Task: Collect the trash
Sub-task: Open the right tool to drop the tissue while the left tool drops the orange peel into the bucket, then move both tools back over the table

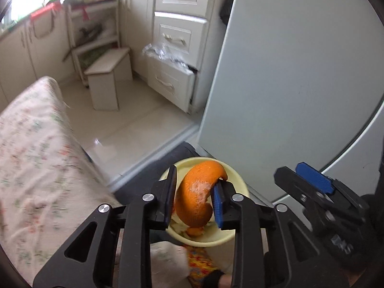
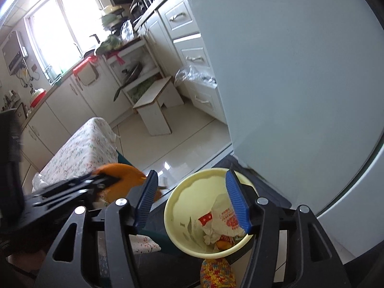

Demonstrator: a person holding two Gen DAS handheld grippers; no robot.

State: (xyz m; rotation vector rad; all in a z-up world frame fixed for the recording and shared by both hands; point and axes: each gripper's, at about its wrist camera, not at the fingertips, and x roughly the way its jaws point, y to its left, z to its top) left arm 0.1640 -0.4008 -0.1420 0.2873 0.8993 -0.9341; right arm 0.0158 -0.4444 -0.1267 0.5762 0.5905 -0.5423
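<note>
Orange peel (image 1: 196, 196) hiding bin (image 1: 206, 240) contents

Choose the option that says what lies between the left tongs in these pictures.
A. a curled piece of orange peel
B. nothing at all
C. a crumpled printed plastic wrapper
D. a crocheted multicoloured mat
A: the left wrist view shows a curled piece of orange peel between the left tongs, above the pale yellow round plastic bin.
</note>
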